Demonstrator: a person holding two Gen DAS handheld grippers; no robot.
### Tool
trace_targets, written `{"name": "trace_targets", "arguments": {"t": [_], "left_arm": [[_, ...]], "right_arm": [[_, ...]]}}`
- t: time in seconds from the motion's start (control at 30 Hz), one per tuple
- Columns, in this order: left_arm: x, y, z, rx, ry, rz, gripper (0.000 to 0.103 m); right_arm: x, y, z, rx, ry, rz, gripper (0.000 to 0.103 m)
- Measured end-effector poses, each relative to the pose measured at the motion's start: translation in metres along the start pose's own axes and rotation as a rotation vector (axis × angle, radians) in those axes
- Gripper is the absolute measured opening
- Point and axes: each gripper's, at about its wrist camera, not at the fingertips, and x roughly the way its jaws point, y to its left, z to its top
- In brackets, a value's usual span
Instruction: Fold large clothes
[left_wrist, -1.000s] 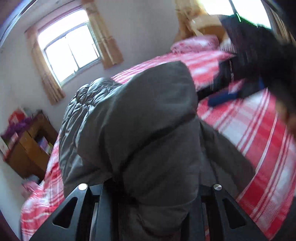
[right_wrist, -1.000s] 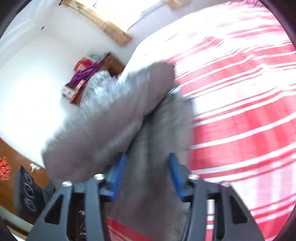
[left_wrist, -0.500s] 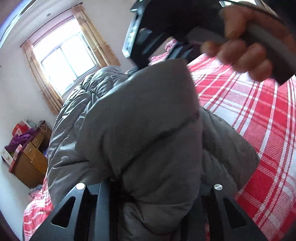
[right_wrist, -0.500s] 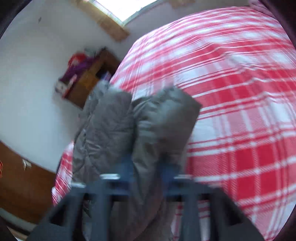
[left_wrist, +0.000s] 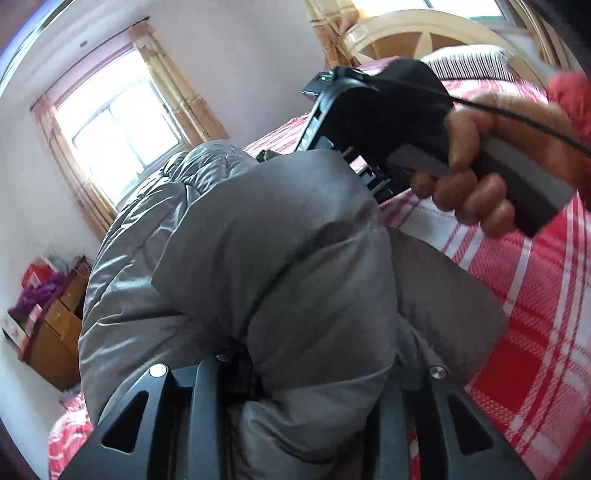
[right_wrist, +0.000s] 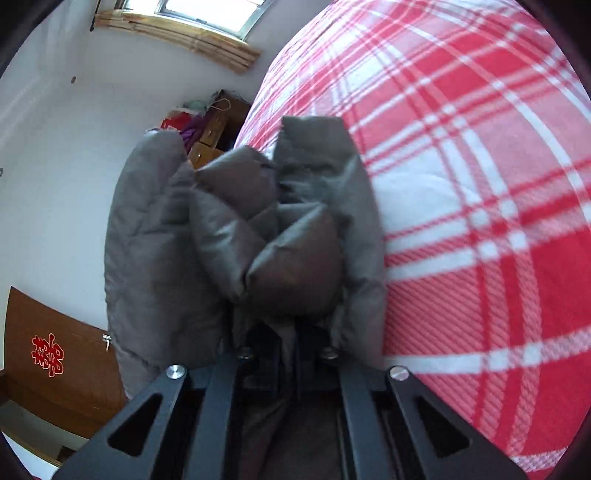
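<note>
A grey padded jacket (left_wrist: 266, 258) is held up over the red and white checked bed (left_wrist: 535, 295). My left gripper (left_wrist: 306, 398) is shut on a thick fold of the jacket, which bulges out between its jaws and hides the fingertips. In the right wrist view my right gripper (right_wrist: 286, 343) is shut on another bunched part of the jacket (right_wrist: 229, 236), the jaws close together on the fabric. The right gripper's body (left_wrist: 384, 122), in a person's hand, shows in the left wrist view just behind the jacket's upper edge.
The bed (right_wrist: 480, 184) stretches to the right. A wooden dresser (left_wrist: 51, 332) with clutter on it stands by the wall at left. A curtained window (left_wrist: 118, 133) is behind. A cream headboard (left_wrist: 424, 33) and a pillow (left_wrist: 469, 62) are at the bed's far end. A brown door (right_wrist: 55, 369) is at lower left.
The right gripper has closed tighter on the jacket and lifted it higher over the bed. Seen from the left, it has come down closer to the jacket's upper edge. The left grip is unchanged.
</note>
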Motion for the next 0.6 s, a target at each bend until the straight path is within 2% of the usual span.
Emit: {"name": "trace_targets", "arguments": {"t": [0.13, 0.17, 0.23, 0.27, 0.3, 0.33, 0.37, 0.43, 0.5, 0.57, 0.6], "left_arm": [[-0.001, 0.002, -0.002, 0.008, 0.012, -0.009, 0.029], [-0.002, 0.004, -0.003, -0.001, 0.014, -0.016, 0.029], [-0.002, 0.005, -0.004, -0.005, 0.012, -0.016, 0.029], [-0.001, 0.010, 0.000, -0.007, 0.015, -0.013, 0.029], [-0.001, 0.010, -0.001, -0.010, 0.014, -0.013, 0.029], [-0.001, 0.010, -0.001, -0.012, 0.013, -0.014, 0.029], [-0.001, 0.011, -0.002, -0.015, 0.012, -0.015, 0.029], [-0.003, 0.011, -0.003, -0.022, 0.011, -0.017, 0.029], [-0.003, 0.015, 0.001, -0.024, 0.011, -0.016, 0.029], [-0.003, 0.012, 0.003, -0.029, 0.010, -0.017, 0.029], [-0.003, 0.013, 0.003, -0.033, 0.010, -0.019, 0.029]], "right_arm": [[-0.006, -0.009, 0.003, 0.057, 0.033, 0.005, 0.005], [-0.012, -0.010, 0.004, 0.046, 0.042, -0.015, 0.009], [-0.023, 0.008, 0.010, -0.037, 0.060, -0.126, 0.015], [-0.031, 0.020, 0.012, -0.085, 0.058, -0.182, 0.027], [-0.039, 0.031, 0.013, -0.126, 0.049, -0.219, 0.056], [-0.051, 0.041, 0.013, -0.169, 0.022, -0.252, 0.072], [-0.060, 0.049, 0.013, -0.195, -0.010, -0.271, 0.094], [-0.086, 0.065, 0.013, -0.244, -0.112, -0.282, 0.097], [-0.102, 0.077, 0.014, -0.251, -0.153, -0.272, 0.097], [-0.097, 0.092, 0.016, -0.272, -0.160, -0.204, 0.097], [-0.084, 0.101, 0.019, -0.294, -0.135, -0.190, 0.097]]}}
